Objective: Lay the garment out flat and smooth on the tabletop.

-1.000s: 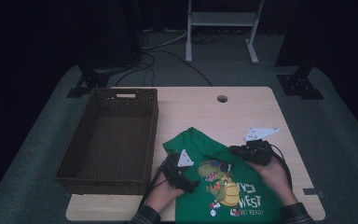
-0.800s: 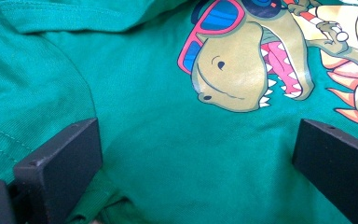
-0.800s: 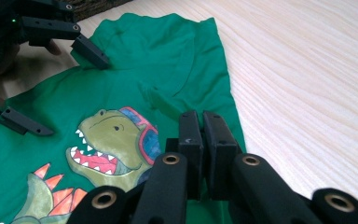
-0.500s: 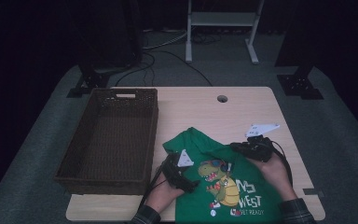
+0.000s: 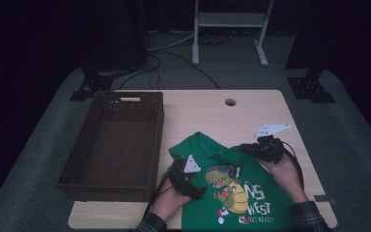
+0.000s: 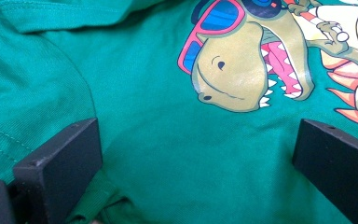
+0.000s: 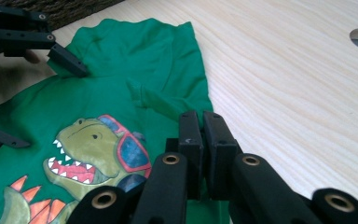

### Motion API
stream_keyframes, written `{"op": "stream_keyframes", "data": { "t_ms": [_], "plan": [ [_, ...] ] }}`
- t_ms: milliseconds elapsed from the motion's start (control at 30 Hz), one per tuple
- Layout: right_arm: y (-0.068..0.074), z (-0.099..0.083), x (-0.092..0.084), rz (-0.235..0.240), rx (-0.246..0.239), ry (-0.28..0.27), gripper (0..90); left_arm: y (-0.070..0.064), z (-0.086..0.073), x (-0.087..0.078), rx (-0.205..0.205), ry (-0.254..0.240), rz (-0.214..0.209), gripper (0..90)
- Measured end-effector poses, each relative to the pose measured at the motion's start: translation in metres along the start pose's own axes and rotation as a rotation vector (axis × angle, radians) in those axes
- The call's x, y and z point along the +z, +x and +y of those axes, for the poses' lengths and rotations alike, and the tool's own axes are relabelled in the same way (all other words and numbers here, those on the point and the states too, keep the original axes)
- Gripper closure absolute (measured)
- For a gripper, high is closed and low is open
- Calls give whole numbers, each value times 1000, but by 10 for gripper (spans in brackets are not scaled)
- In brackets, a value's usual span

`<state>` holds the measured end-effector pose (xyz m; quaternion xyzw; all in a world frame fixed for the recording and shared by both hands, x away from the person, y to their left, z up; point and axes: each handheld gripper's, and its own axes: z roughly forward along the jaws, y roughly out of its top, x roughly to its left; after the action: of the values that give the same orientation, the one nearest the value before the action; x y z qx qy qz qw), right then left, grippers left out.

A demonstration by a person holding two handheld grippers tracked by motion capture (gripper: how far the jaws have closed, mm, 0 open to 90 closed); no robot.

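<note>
A green T-shirt with a dinosaur print lies on the front right of the wooden table. My left gripper rests on the shirt's left side with its jaws wide open. In the left gripper view its jaws stand apart on the green cloth, just below the dinosaur's head. My right gripper lies at the shirt's upper right edge. In the right gripper view its jaws are pressed together, and a fold of the shirt runs into their tips. The left gripper shows farther off.
A dark wicker basket with nothing in it takes up the table's left side, its rim close to the shirt's left edge. A round cable hole sits near the far edge. Bare wood lies beyond the shirt and to its right.
My right gripper has edged slightly away from the person. The left gripper and the shirt look the same.
</note>
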<state>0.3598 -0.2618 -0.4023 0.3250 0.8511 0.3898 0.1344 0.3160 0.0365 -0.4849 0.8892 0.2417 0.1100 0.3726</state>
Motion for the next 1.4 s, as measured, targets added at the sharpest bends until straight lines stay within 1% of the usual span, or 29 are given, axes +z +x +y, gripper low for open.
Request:
{"op": "stream_keyframes", "data": {
  "t_ms": [600,967,1233,1400],
  "plan": [
    [-11,11,-2,-27,8,5,871,0,0,0,0,-1,0,6],
    [-22,12,-1,-44,41,9,871,0,0,0,3,2,0,6],
    [-28,17,0,-57,43,14,871,0,0,0,2,2,0,6],
    [-33,18,1,-66,52,20,871,0,0,0,2,1,0,6]
  ]
}}
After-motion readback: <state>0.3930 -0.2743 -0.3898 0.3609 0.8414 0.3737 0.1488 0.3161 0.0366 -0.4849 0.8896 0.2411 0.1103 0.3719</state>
